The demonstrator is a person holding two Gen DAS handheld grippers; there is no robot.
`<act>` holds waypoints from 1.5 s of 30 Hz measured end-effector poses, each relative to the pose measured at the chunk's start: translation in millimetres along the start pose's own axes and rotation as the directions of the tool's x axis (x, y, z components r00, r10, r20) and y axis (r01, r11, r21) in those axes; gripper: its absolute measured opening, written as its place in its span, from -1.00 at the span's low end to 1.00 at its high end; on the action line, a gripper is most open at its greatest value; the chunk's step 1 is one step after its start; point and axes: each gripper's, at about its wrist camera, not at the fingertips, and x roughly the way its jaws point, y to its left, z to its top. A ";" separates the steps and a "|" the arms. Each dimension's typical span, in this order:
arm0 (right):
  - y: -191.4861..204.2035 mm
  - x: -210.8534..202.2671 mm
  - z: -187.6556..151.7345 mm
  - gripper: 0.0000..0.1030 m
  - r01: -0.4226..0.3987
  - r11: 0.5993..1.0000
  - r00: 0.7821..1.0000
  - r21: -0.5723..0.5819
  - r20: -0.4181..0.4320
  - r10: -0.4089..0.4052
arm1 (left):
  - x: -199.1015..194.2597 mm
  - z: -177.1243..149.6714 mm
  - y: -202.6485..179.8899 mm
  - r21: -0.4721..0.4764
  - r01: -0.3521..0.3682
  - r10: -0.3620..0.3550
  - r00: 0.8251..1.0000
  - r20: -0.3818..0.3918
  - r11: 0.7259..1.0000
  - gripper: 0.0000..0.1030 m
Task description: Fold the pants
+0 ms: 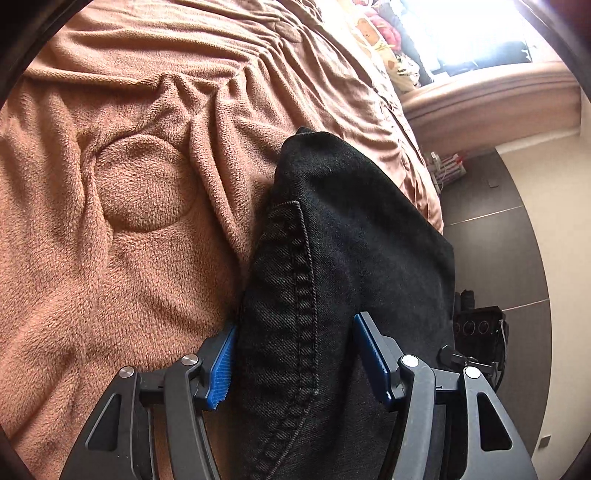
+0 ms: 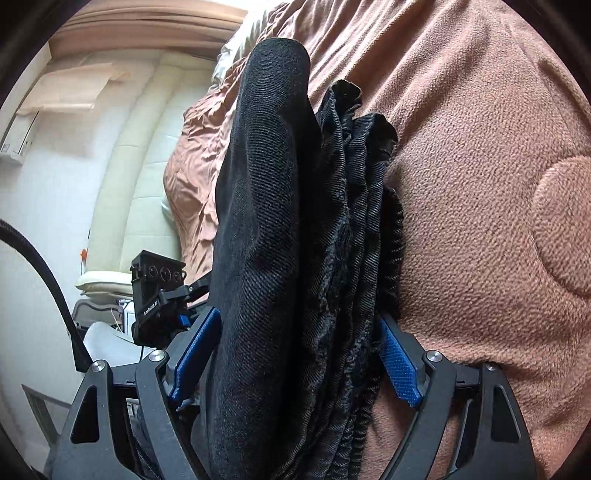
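The black denim pants (image 1: 332, 258) are folded into a thick stack and held over a brown fleece blanket (image 1: 129, 258). My left gripper (image 1: 291, 358) is shut on one end of the stack, its blue pads (image 1: 221, 369) pressing both sides, with a stitched seam running between them. My right gripper (image 2: 295, 354) is shut on the other end of the pants (image 2: 277, 221), where several layered edges and an elastic waistband show. The left gripper's camera unit (image 2: 155, 291) shows to the left in the right wrist view.
The blanket (image 2: 480, 184) covers a bed with raised round patches (image 1: 144, 181). The bed's edge drops to a dark tiled floor (image 1: 491, 240) at right. A padded cream headboard (image 2: 140, 177) and a bright window (image 1: 461, 33) lie beyond. Colourful pillows (image 1: 376, 33) sit at the far end.
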 end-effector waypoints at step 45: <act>64.8 14.6 -5.1 -0.44 -0.004 0.985 0.999 -0.171 0.032 0.010 | -48.7 -21.3 -27.5 0.119 -0.046 0.037 0.997 0.075 0.992 -0.44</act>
